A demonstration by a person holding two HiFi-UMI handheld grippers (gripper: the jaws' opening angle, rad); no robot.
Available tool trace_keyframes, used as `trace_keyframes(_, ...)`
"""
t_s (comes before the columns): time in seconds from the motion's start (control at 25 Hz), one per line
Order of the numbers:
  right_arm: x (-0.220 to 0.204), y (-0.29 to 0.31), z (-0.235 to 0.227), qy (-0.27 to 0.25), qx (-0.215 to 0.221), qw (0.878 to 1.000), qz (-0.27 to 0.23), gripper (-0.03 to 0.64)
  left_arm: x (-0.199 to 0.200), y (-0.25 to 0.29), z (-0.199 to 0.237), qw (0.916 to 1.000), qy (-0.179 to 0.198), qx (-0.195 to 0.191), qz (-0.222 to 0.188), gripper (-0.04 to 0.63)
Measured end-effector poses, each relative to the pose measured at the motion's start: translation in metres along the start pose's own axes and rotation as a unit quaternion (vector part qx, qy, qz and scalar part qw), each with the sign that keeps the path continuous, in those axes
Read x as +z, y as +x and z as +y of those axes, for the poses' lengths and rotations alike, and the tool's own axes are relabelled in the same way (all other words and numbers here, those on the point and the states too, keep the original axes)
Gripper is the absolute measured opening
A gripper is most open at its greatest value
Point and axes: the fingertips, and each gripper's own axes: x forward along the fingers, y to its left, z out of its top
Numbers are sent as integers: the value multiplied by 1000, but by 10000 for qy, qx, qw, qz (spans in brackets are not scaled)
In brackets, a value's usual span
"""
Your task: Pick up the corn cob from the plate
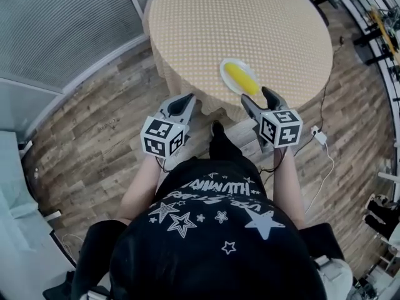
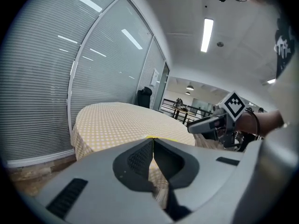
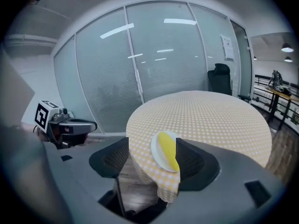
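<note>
Hidden: lower edge of white round plate [image 1: 224, 74] behind your right gripper [image 1: 255, 94], jaws wide apart, empty | left gripper [image 1: 187, 97] pinched together | one plate, one yellow corn cob [image 1: 240, 77]

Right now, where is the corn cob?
Head view: corn cob on the white plate at the near table edge, just ahead of the right claw.

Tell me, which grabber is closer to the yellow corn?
Right. The right gripper is just short of the corn, jaws open around nothing. The left gripper is farther away, off to the corn's left, jaws shut.
</note>
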Motion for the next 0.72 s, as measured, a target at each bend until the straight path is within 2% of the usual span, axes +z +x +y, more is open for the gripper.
trace_keyframes(0.16,-7,26,-17,-145,253,9980,569,288,7,22,9,9998,-25,169,83,9)
trace_keyframes(0.44,-12,60,-40,-300,570,9909,1181,288,6,54,16,9987,-151,418,255,9)
trace_keyframes(0.72,-29,96,-50,-556,797,9787,1809,288,4,69,23,9969,-249,655,361,9)
